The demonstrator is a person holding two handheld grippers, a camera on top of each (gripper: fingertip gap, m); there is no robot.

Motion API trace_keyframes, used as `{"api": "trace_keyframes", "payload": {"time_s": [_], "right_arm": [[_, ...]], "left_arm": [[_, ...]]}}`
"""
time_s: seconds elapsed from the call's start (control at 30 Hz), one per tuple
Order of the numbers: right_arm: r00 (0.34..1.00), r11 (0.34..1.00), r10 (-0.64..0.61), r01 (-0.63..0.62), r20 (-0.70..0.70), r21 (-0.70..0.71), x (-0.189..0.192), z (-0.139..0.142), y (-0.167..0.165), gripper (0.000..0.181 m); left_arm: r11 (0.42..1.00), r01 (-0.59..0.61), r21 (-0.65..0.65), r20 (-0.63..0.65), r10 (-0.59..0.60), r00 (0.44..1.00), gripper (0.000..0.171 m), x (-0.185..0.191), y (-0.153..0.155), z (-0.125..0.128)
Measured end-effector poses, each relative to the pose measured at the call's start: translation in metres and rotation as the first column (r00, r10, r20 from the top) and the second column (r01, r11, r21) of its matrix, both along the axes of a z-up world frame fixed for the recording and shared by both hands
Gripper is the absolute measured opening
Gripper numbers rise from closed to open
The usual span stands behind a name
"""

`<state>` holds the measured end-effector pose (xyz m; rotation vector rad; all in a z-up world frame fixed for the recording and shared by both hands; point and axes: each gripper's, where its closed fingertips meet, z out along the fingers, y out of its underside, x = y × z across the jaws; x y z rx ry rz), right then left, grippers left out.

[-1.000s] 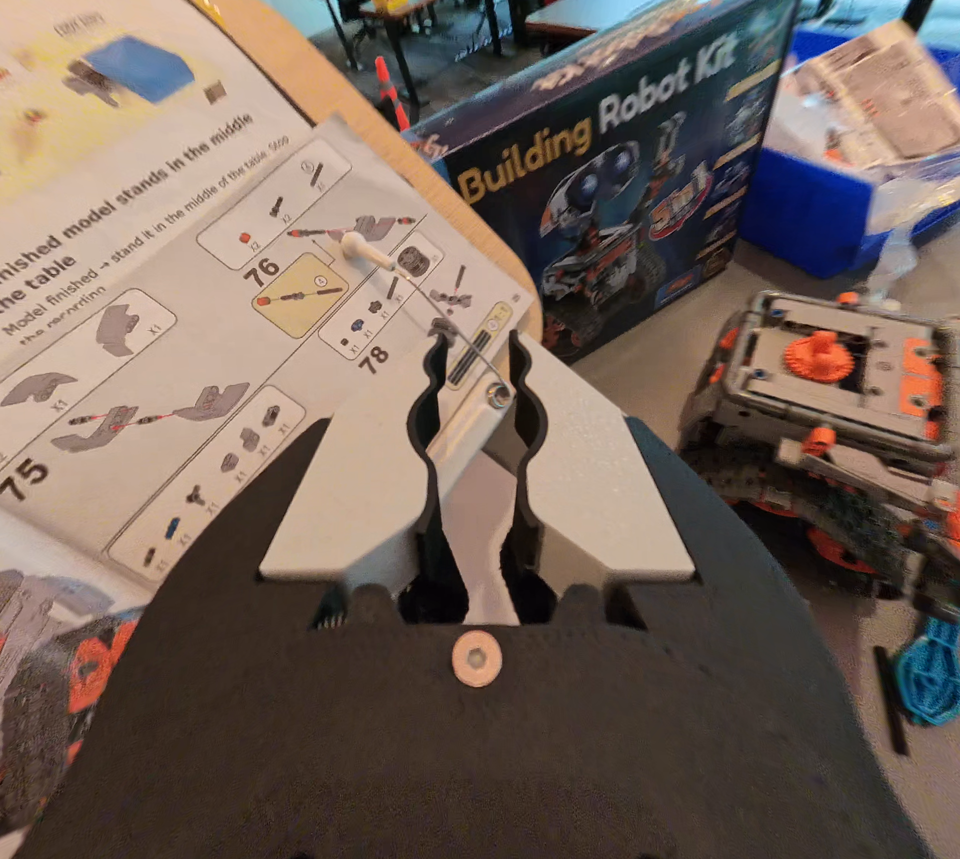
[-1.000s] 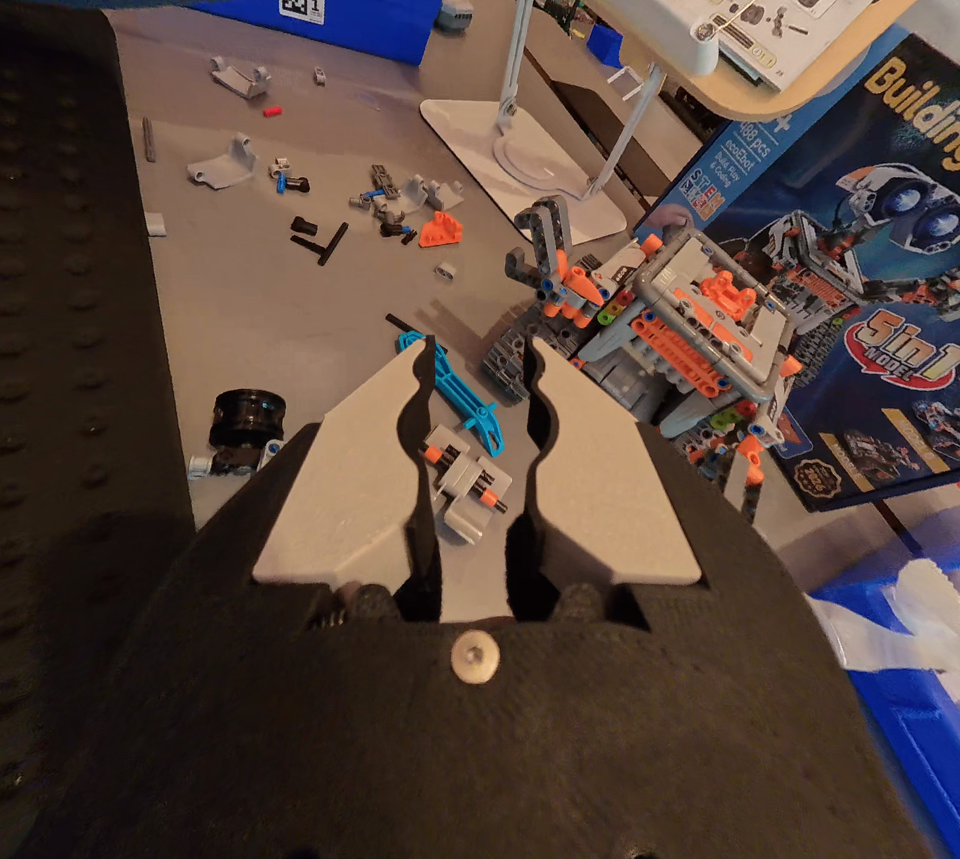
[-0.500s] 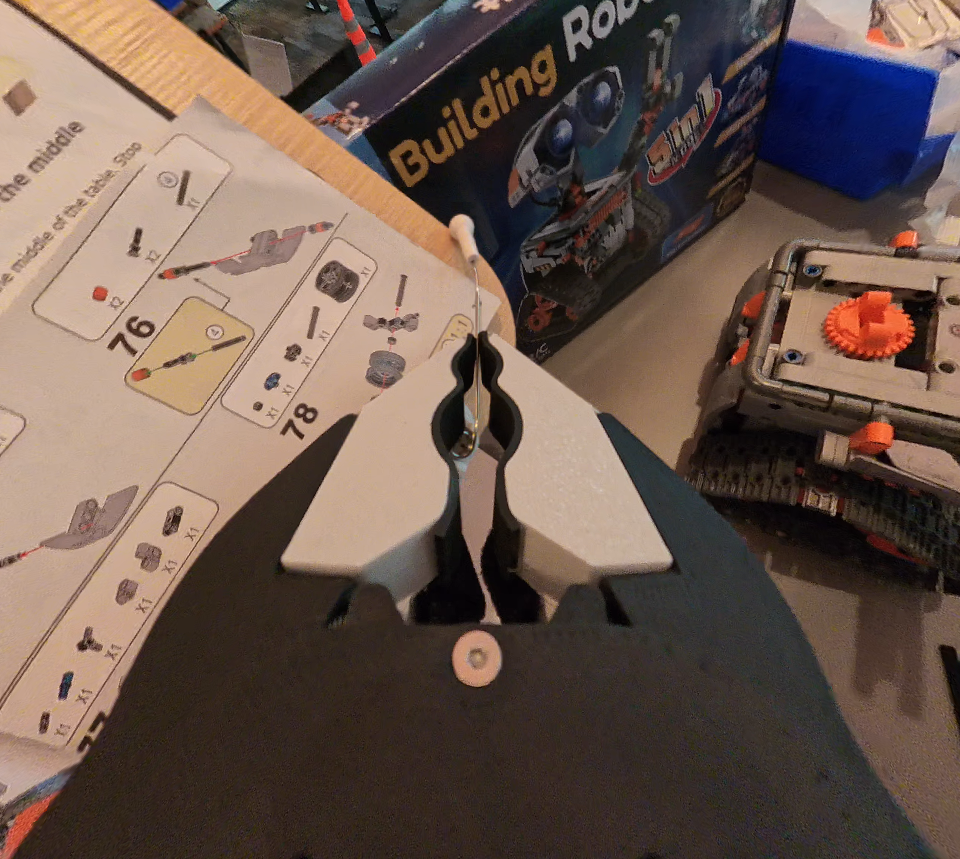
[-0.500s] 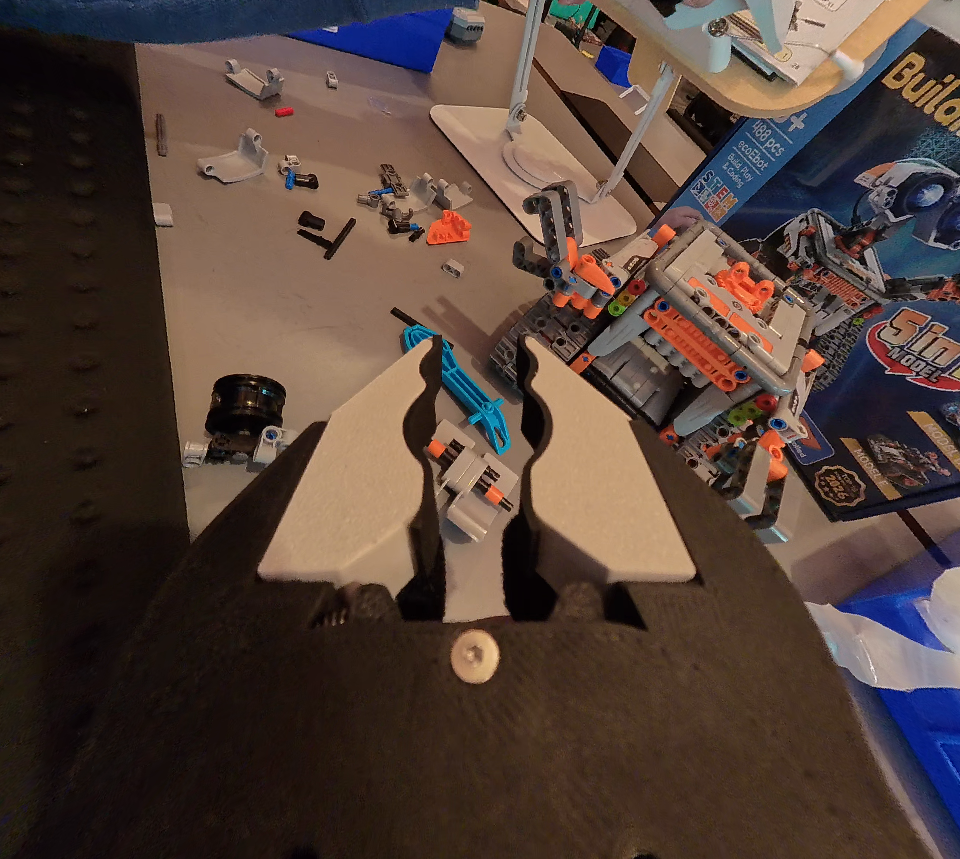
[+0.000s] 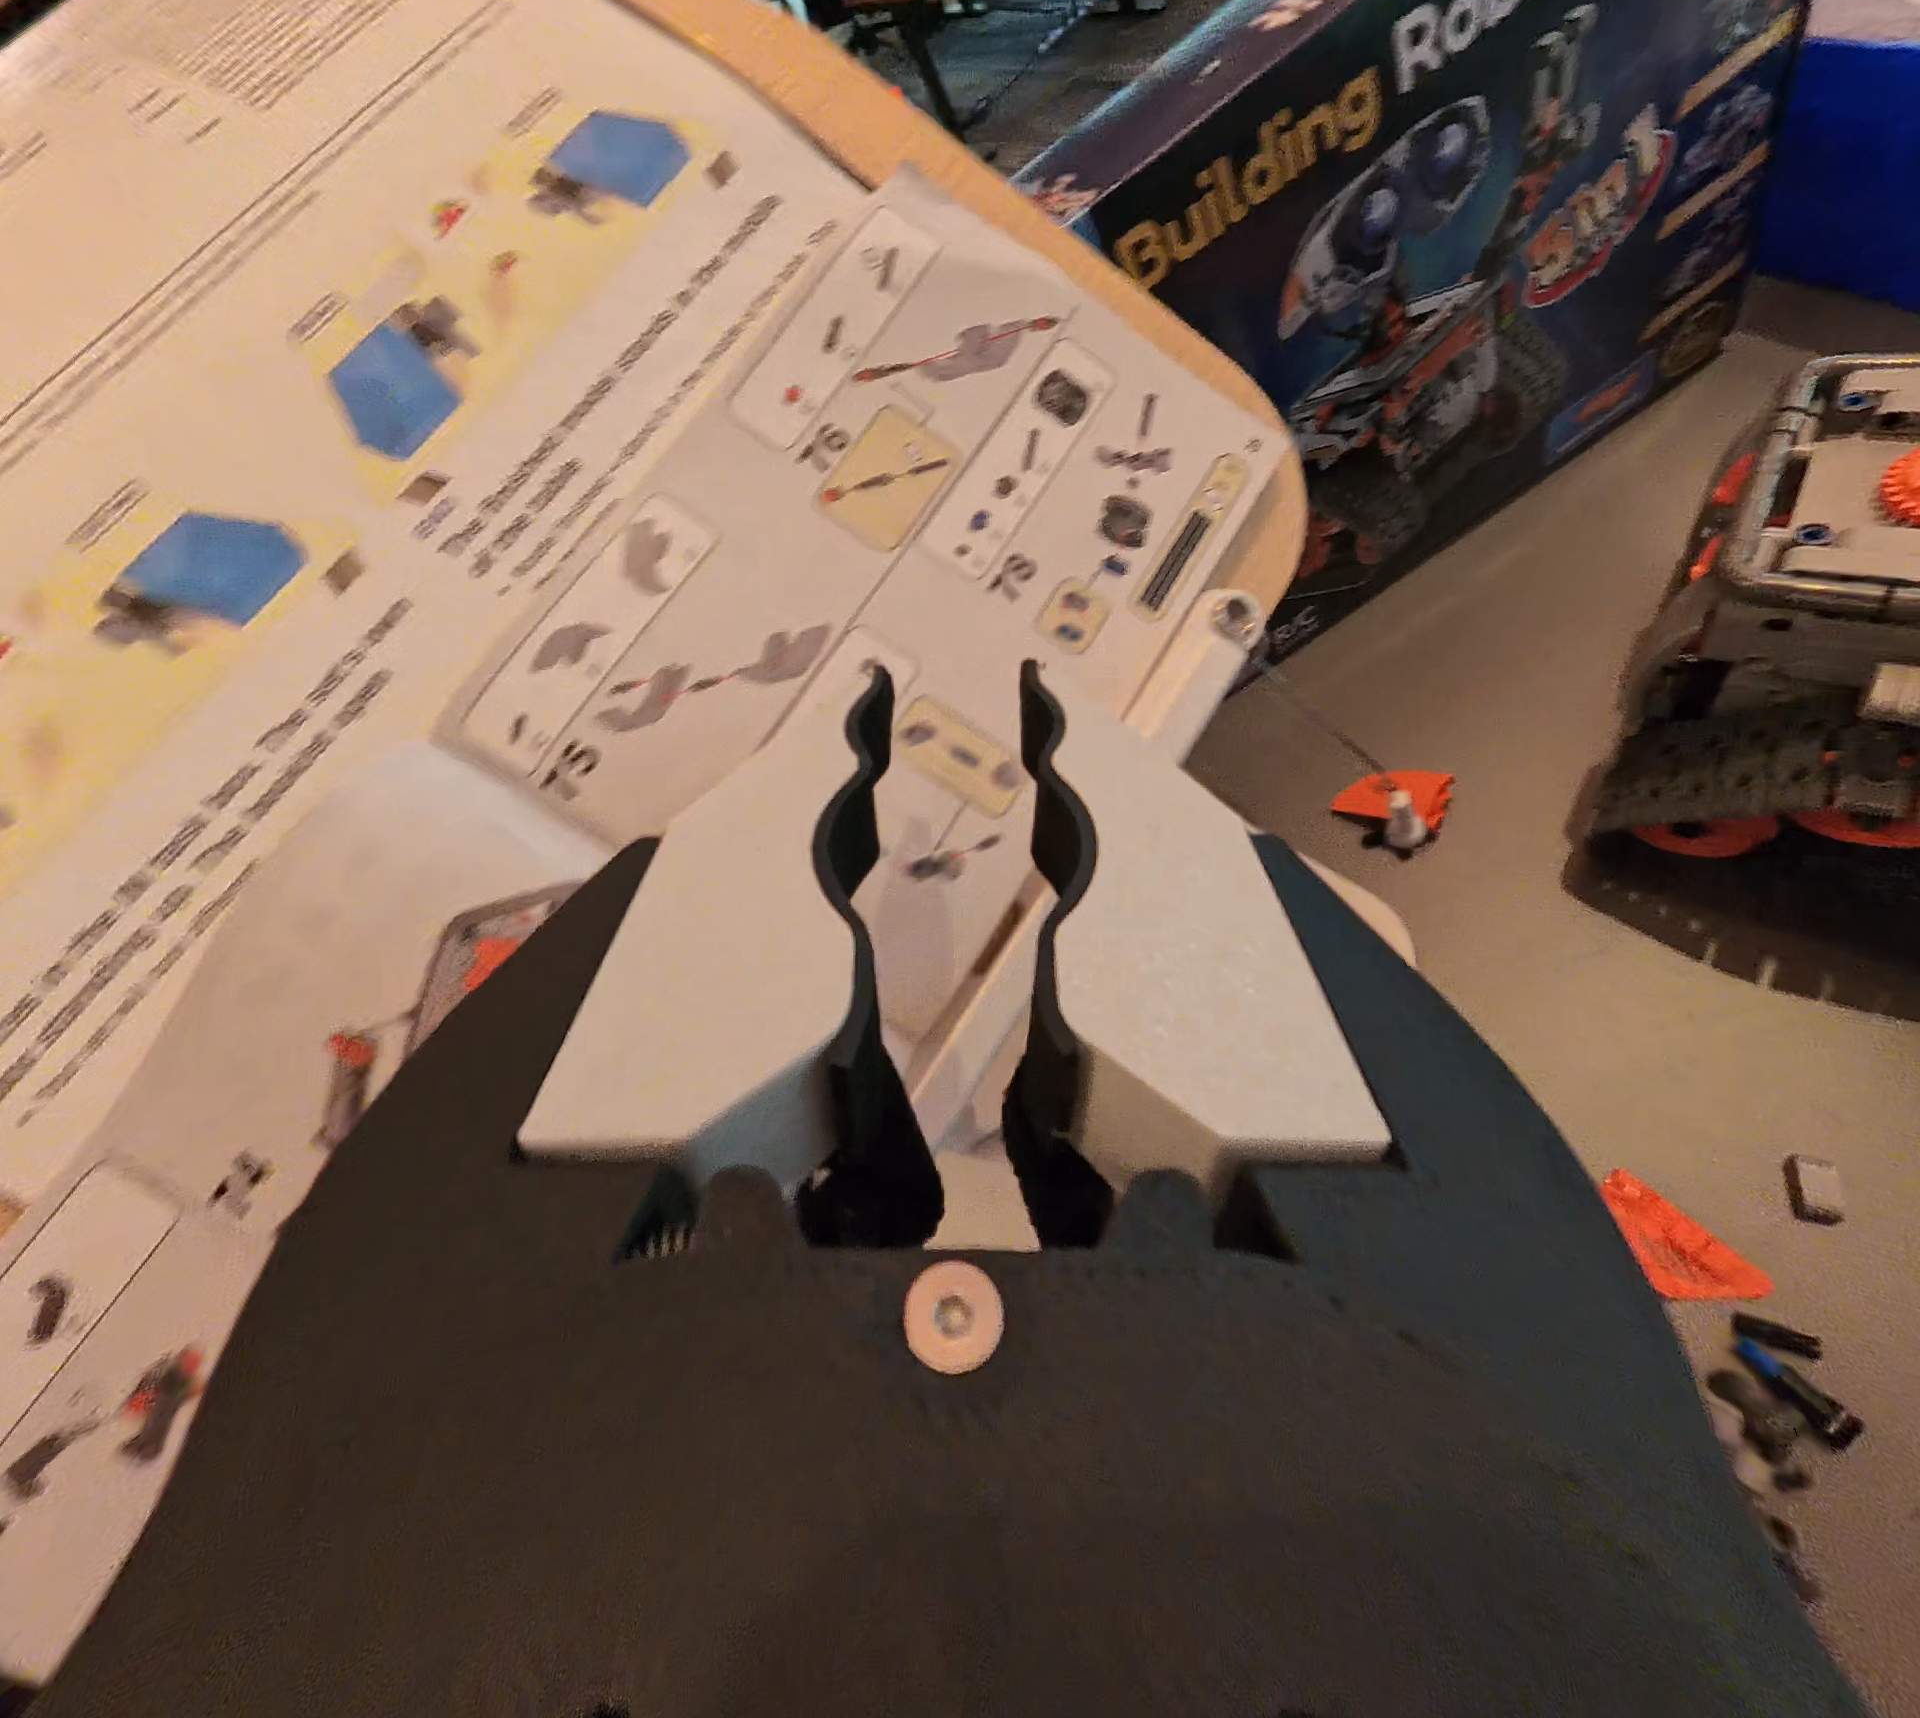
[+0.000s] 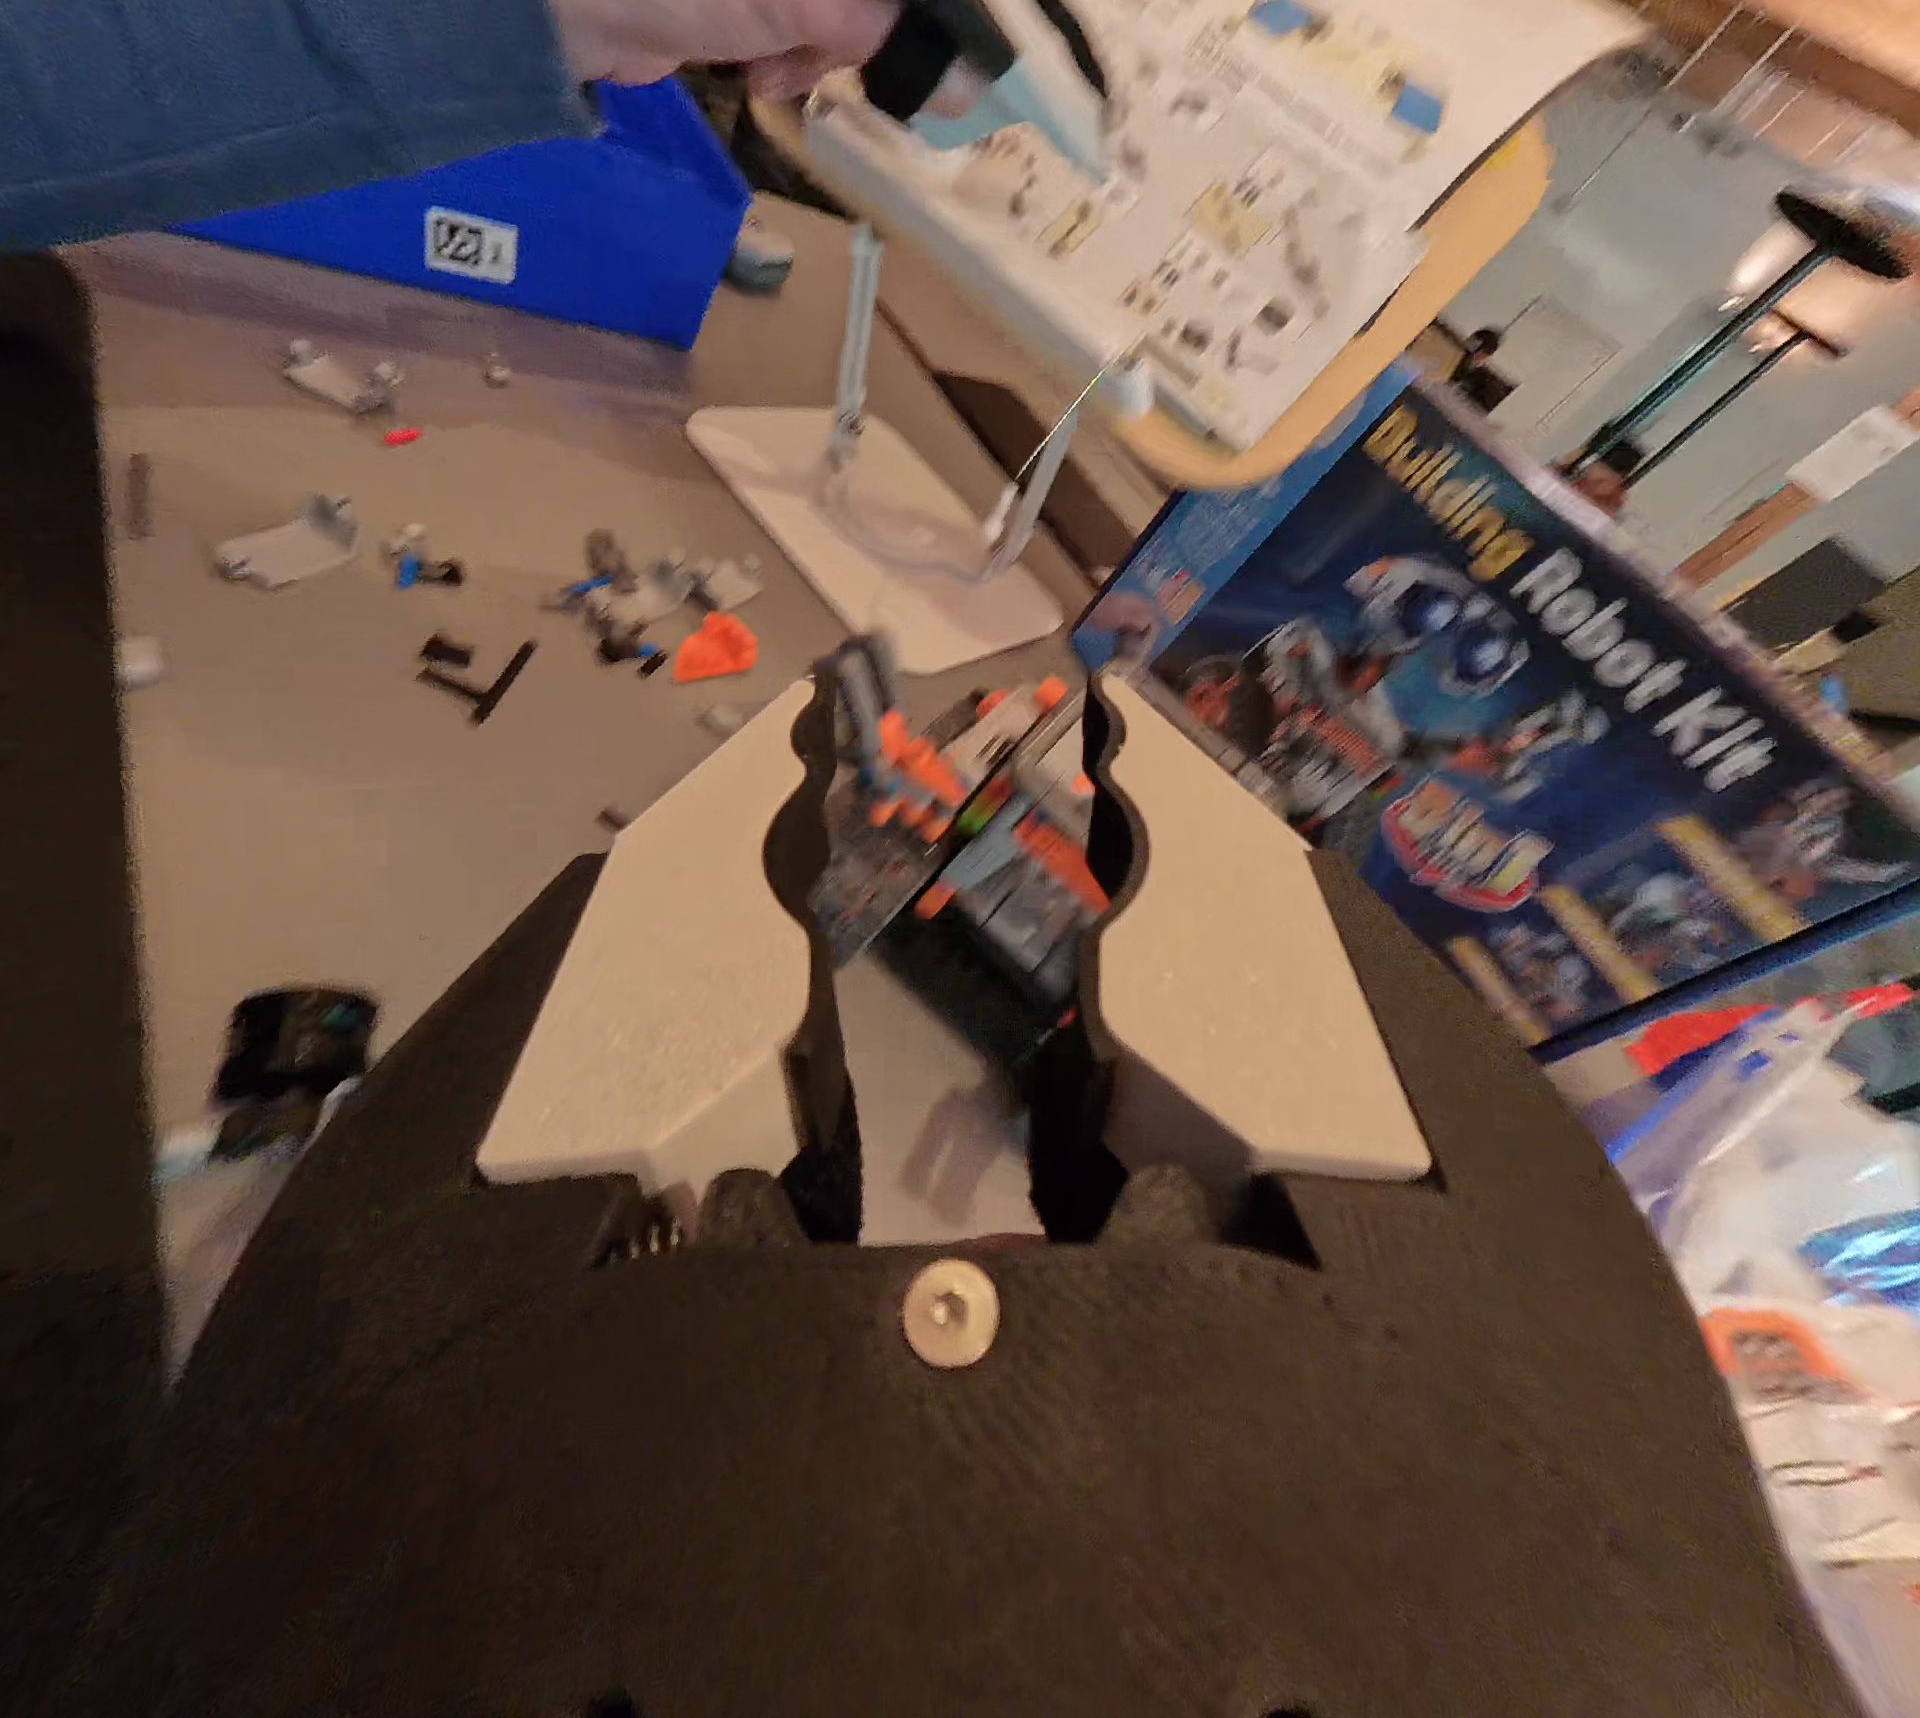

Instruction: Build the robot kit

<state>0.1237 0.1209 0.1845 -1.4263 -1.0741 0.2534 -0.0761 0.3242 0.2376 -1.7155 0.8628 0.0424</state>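
Left wrist view: left gripper (image 5: 954, 692) released, empty, over the instruction sheet (image 5: 582, 463) on its wooden board (image 5: 1262, 463); thin, floppy paper, best pinched at an edge; right gripper (image 6: 951, 697) released above the bench

A gray table (image 6: 312, 795) holds many little toy parts (image 6: 623, 598) at the middle left. A white stand base (image 6: 883, 546) sits in the middle. A big dark box (image 6: 1507, 733) stands at the right, and a toy robot car (image 5: 1787, 629) sits beside it.
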Motion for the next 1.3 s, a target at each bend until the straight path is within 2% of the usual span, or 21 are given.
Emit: {"api": "trace_keyframes", "payload": {"time_s": [0.1,0.2,0.23,0.37,0.5,0.7,0.93,1.07,1.13,1.3], "right_arm": [[1.0,0.997,0.001,-0.003,0.019,0.08,-0.016,0.044,0.025,0.052],[0.998,0.997,0.029,-0.033,0.059,0.072,-0.041,0.07,0.064,0.056],[0.997,0.998,0.032,-0.035,0.069,0.049,-0.05,0.075,0.081,0.062],[0.995,0.995,0.091,-0.092,0.032,0.03,-0.087,0.1,0.145,0.063],[0.995,0.995,0.078,-0.081,0.063,0.05,-0.111,0.109,0.206,0.066],[0.987,0.998,0.062,-0.065,0.15,0.015,-0.129,0.092,0.271,0.06],[0.981,0.997,0.072,-0.067,0.179,-0.034,-0.14,0.076,0.293,0.053],[0.979,0.998,0.059,-0.059,0.193,-0.009,-0.142,0.072,0.297,0.045],[0.979,0.998,0.055,-0.059,0.194,0.014,-0.142,0.074,0.297,0.029],[0.973,0.996,0.064,-0.074,0.224,0.039,-0.145,0.07,0.294,0.019]], "left_arm": [[0.996,-0.084,0.028,0.045,0.083,0.996,0.021,-0.043,0.004,0.012],[0.991,-0.131,-0.01,0.103,0.132,0.986,0.023,-0.072,0.007,0.007],[0.991,-0.131,-0.029,0.128,0.134,0.983,0.025,-0.075,0.008,0.003],[0.993,-0.117,0.01,0.155,0.114,0.981,0.02,-0.077,0.005,-0.002],[0.995,-0.099,0.014,0.178,0.095,0.979,0.018,-0.076,0.004,-0.004],[0.998,-0.064,0.006,0.216,0.062,0.974,0.009,-0.078,0.001,-0.009],[0.999,-0.053,0.009,0.234,0.049,0.971,0.01,-0.077,0.001,-0.009],[0.999,-0.05,0.008,0.24,0.047,0.97,0.009,-0.077,0.001,-0.01],[0.999,-0.05,0.008,0.242,0.047,0.969,0.01,-0.077,0.001,-0.01],[0.998,-0.055,0.011,0.24,0.051,0.97,0.009,-0.077,0.001,-0.01]]}}
